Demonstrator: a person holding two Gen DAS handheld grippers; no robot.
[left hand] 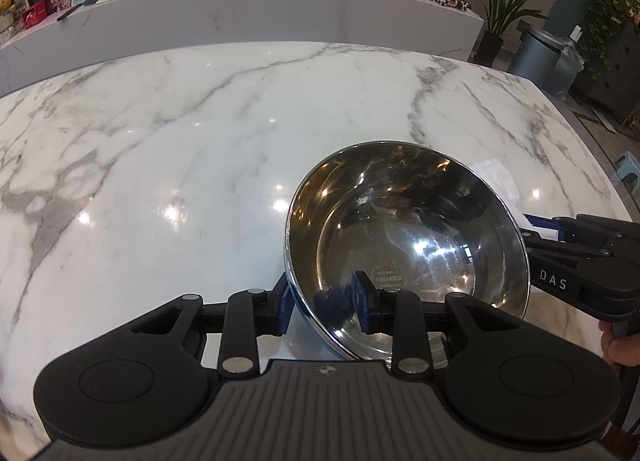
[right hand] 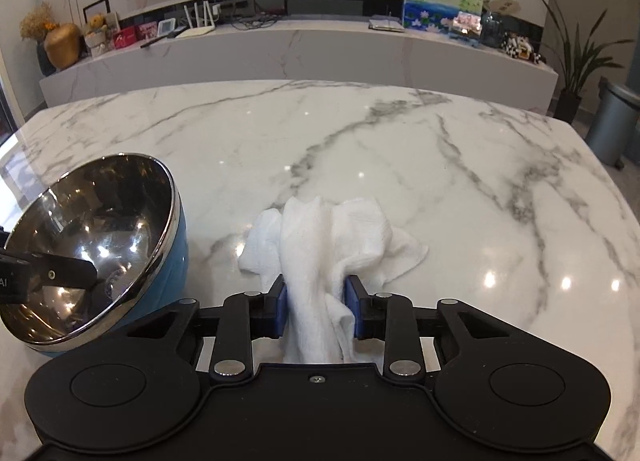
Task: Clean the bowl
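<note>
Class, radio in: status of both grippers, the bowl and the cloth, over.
Left gripper shut on steel bowl rim, bowl tilted. Right gripper shut on white cloth, beside bowl on marble table. Nothing in the way.

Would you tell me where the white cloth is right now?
In the right wrist view the white cloth sits centre frame, pinched in the right gripper and bunched on the marble table, right of the tilted steel bowl.
</note>
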